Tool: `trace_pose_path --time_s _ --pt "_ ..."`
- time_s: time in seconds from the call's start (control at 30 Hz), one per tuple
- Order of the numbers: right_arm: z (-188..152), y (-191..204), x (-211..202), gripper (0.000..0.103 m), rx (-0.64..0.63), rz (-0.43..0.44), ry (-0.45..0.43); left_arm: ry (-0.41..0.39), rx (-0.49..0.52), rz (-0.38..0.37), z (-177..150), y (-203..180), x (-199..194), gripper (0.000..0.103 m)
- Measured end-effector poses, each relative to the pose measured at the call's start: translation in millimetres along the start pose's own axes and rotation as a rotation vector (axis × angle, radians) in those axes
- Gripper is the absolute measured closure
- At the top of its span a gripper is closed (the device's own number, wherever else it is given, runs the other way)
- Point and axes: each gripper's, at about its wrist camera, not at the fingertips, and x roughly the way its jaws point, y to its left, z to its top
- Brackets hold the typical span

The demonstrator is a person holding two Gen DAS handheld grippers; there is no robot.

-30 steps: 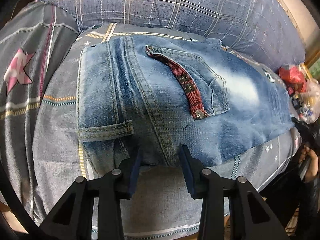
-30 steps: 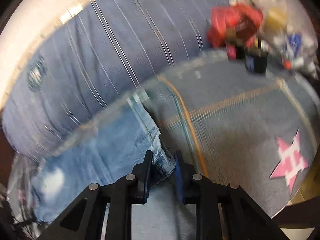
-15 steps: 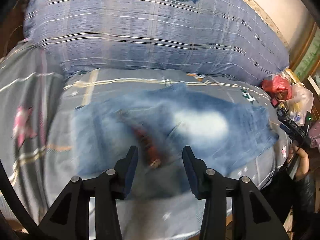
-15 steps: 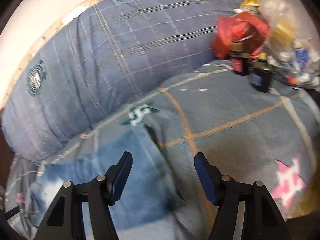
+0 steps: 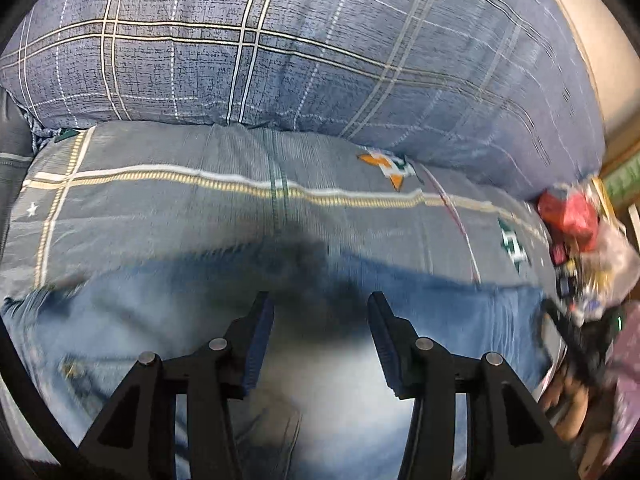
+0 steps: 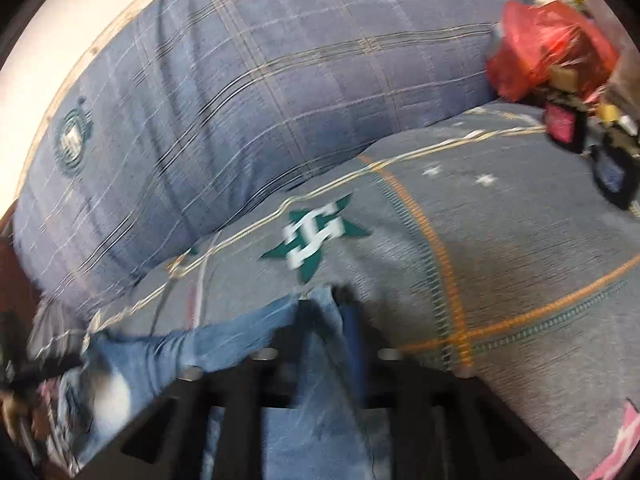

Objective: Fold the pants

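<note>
Below the big blue plaid pillow (image 5: 304, 48), on the grey striped bedsheet (image 5: 200, 208), lie the faded blue jeans (image 5: 340, 380), spread flat with their far edge running roughly parallel to the pillow's lower seam. In the left wrist view the denim fills the whole stretch nearer the camera than the pillow, with a pale washed-out patch right under the left gripper (image 5: 321, 312). That gripper hangs above the cloth with its two blue-padded jaws standing apart and nothing between them; only the denim lies beneath the gap, and whether the tips touch it is unclear because the cloth is blurred.

On the side of the pillow nearest the red plastic bag (image 6: 548, 56), the right wrist view shows one end of the jeans reaching toward a green and white star emblem (image 6: 316, 236) printed on the sheet, just short of the pillow's lower seam. The right gripper (image 6: 326, 312) has just been closing, and its jaws now stand pressed together on a fold of denim at that end, the cloth bunched up between the pads. The picture is smeared here, so the exact part of the garment in the clamp cannot be told.

Beside the far end of the pillow, past the red bag, sit small dark bottles (image 6: 564, 124) in a loose clutter. An orange stripe (image 6: 436, 248) on the sheet runs from the pillow's edge past the right gripper.
</note>
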Motion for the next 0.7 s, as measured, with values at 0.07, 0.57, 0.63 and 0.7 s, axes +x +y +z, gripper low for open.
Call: trace_pose_path --time_s 0.07,0.57,0.63,0.7 --pt "-4.6 16.6 -12.2 0.097 -0.091 0.044 -0.024 -0.013 -0.025 -0.021 6.7 0.8 2.1 0.053" --pt "-20.1 47.4 -27.5 0.097 -0.280 -0.019 -0.027 -0.050 -0.088 0.138 11.1 20.8 36.3 0.089" --pt "-9.2 37.9 -20.7 0.097 -0.270 -0.106 -0.044 -0.047 -0.072 0.153 11.0 17.6 40.8 0.089" --pt "-0.3 20.5 -8.3 0.097 -0.197 -0.137 -0.012 -0.042 -0.051 0.159 10.7 14.3 44.8 0.087"
